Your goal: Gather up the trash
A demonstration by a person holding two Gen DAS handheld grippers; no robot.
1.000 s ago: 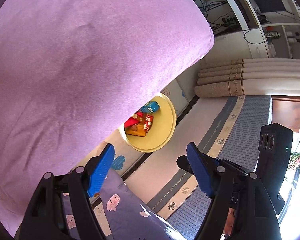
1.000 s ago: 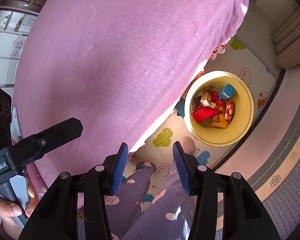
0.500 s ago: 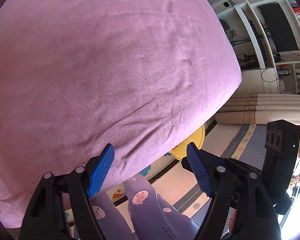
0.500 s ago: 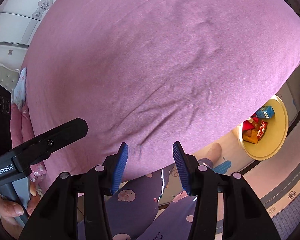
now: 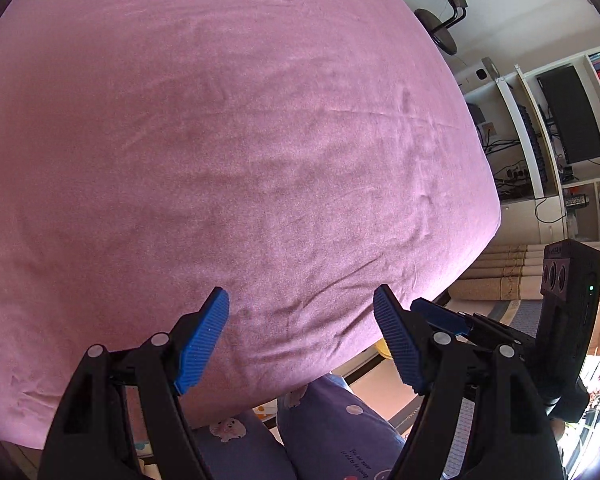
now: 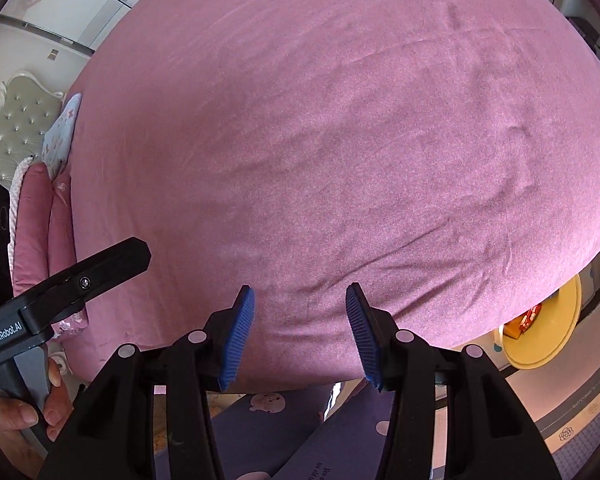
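A wide pink bed sheet (image 5: 240, 152) fills both views, with no loose trash showing on it. My left gripper (image 5: 300, 316) hangs open above the bed's near edge, nothing between its blue pads. My right gripper (image 6: 300, 312) is open too, narrower, also empty above the sheet (image 6: 340, 140). The yellow trash bin (image 6: 556, 332) stands on the floor at the right, half hidden by the bed, with red and orange wrappers (image 6: 526, 318) inside. Only a yellow sliver of the bin (image 5: 382, 348) shows in the left wrist view. The right gripper's body (image 5: 568, 312) shows at that view's right edge.
Pink pillows (image 6: 36, 220) and a tufted headboard (image 6: 24, 120) lie at the left. A person's patterned purple trousers (image 5: 332, 432) are below the grippers. A hand (image 6: 28, 408) holds the left gripper's handle. Rolled mats (image 5: 512, 276), a desk with a monitor (image 5: 572, 116) and an office chair (image 5: 444, 20) stand at the right.
Both grippers swung from over the floor and bin to over the bed. The bin slid to the right edge and is mostly hidden now. Neither gripper's jaws changed width.
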